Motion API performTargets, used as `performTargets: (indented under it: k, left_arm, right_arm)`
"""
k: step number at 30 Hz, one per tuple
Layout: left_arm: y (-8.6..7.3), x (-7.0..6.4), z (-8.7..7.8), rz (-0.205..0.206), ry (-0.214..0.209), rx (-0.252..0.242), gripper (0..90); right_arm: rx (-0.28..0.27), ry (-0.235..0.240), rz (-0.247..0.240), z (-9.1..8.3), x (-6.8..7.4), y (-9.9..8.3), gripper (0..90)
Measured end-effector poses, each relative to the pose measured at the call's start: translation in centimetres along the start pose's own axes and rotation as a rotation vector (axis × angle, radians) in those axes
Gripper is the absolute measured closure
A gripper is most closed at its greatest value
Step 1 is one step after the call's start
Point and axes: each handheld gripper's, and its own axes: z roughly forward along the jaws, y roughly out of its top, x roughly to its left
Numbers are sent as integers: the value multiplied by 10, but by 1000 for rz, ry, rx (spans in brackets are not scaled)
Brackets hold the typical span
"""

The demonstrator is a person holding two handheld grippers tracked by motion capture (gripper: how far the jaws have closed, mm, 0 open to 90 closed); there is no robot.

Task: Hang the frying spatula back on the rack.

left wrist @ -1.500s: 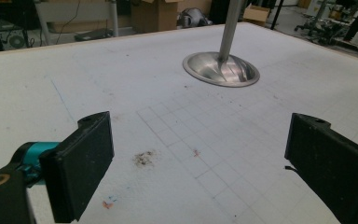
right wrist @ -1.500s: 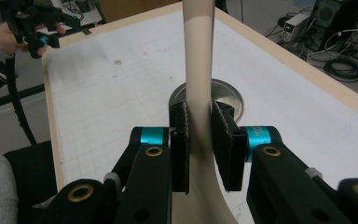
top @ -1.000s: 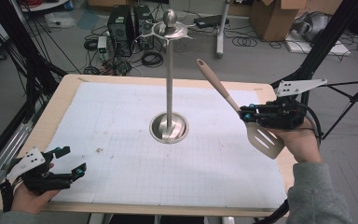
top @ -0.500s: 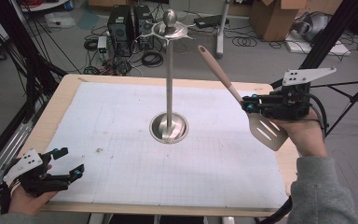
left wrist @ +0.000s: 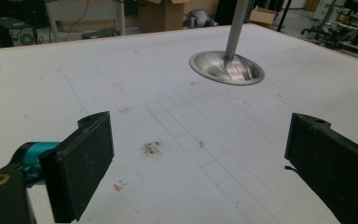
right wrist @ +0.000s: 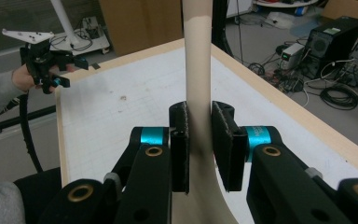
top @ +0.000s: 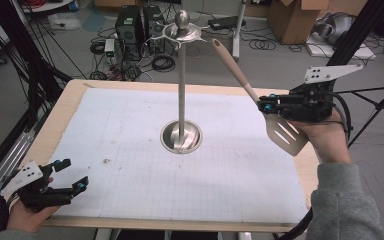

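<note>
Right gripper (top: pixel 266 105) clamps the spatula (top: pixel 286 136) over the table's right edge (left gripper (top: pixel 67 176) gapes empty at the near-left corner)

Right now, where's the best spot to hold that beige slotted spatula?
Grip the beige slotted spatula on its narrow neck just above the blade, from the side, as the right gripper does: the handle tip stays free to reach the steel utensil stand.

no readable text, labels, brands or numbers anywhere.
</note>
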Motion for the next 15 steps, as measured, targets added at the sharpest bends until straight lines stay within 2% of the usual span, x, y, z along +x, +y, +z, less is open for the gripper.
performTargets:
  k: [15]
  left_arm:
    - [-1,0,-1,-3,3,-3,84]
  right_arm:
    - [-6,16,9,6,-2,5,777]
